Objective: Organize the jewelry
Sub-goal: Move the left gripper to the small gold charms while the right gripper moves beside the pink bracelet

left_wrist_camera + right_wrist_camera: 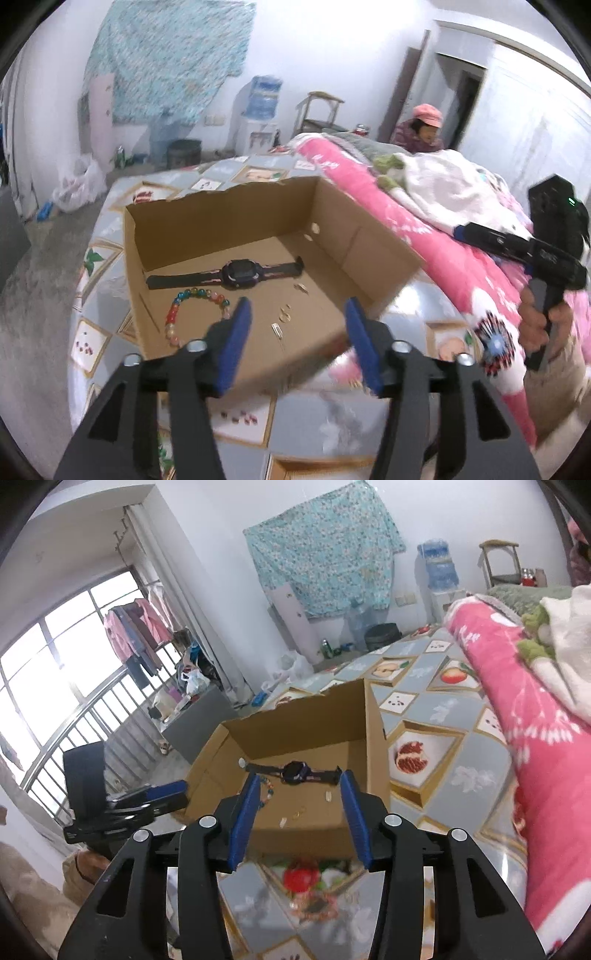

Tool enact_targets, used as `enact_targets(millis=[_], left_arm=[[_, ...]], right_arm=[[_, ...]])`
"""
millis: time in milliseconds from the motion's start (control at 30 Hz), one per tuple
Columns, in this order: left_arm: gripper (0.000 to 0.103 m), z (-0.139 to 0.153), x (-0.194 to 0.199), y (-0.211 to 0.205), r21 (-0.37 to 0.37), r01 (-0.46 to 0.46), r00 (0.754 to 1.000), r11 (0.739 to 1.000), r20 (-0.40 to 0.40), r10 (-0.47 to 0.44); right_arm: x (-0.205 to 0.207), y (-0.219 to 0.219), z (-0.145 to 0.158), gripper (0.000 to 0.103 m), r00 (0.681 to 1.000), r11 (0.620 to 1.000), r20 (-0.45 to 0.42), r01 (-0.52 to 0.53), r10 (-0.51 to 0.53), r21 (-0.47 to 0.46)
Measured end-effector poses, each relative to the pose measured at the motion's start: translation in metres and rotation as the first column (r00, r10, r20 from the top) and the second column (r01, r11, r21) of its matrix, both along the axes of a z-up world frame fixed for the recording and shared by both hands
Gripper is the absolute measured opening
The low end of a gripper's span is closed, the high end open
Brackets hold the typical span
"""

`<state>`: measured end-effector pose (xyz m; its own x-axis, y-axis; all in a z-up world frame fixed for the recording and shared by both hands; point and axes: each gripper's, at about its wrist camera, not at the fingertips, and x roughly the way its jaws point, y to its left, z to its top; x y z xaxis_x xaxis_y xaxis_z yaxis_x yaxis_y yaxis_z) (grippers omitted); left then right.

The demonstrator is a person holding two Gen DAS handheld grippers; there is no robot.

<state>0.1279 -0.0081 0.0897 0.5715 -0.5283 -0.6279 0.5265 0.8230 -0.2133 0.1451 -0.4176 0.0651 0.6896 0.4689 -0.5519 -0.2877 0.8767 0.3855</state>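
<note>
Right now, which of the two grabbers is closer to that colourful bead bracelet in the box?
Left, I'd judge. The left gripper hovers open at the cardboard box's near edge, its left finger beside the bead bracelet. The right gripper hangs open farther back, outside the box.

Left wrist view close above the open brown cardboard box (236, 221), facing a white far wall, right wrist view from the box's other side – both sharing the box, fruit-patterned bedcover (436, 716).
</note>
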Motion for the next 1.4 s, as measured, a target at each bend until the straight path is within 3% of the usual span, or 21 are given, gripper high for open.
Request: enact_targets(millis=[67,267,400,533,667,700,867,1200,1400], left_arm=[[0.065,0.002,-0.015,0.002,0.01,0.038,0.999,0.999,0.01,-0.038],[0.069,-0.01,-0.051,-0.01,0.036,0.15,0.989,0.988,-0.001,-0.15],[0.069,-0.036,-0.05,-0.027,0.037,0.164,0.985,0.986,-0.05,-0.163],[0.069,-0.072,-0.042,-0.049,0.125,0.145,0.989,0.982,-0.052,-0.139],[0.064,-0.1,-0.036,-0.068,0.194,0.144,0.989,0.97,-0.054,-0.136],[0.063,-0.105,-0.036,-0.072,0.203,0.154,0.988,0.967,-0.056,-0.146],[0.059,-0.119,-0.035,-0.084,0.218,0.183,0.983,0.959,-0.066,-0.173],[0.055,-0.129,-0.03,-0.094,0.231,0.202,0.979,0.952,-0.074,-0.19],[0.048,-0.132,-0.023,-0.102,0.219,0.209,0.977,0.953,-0.082,-0.196]], right_arm=[[-0.009,-0.001,-0.007,0.044,1.0,1.0,-0.021,-0.002,0.002,-0.003],[-0.014,0.001,-0.055,0.044,0.983,1.0,-0.181,0.017,-0.018,-0.007],[-0.01,0.017,-0.096,0.034,0.958,0.998,-0.286,0.01,-0.026,-0.057],[-0.005,0.033,-0.127,0.024,0.935,0.991,-0.352,-0.004,-0.043,-0.131],[-0.002,0.051,-0.136,0.021,0.934,0.969,-0.352,-0.036,-0.053,-0.243],[-0.001,0.057,-0.138,0.02,0.937,0.955,-0.344,-0.044,-0.063,-0.295],[0.0,0.068,-0.138,0.008,0.946,0.921,-0.314,-0.054,-0.076,-0.386],[-0.027,0.06,-0.137,0.007,0.938,0.893,-0.341,-0.101,-0.062,-0.439],[-0.036,0.04,-0.137,0.008,0.931,0.92,-0.358,-0.075,-0.074,-0.384]])
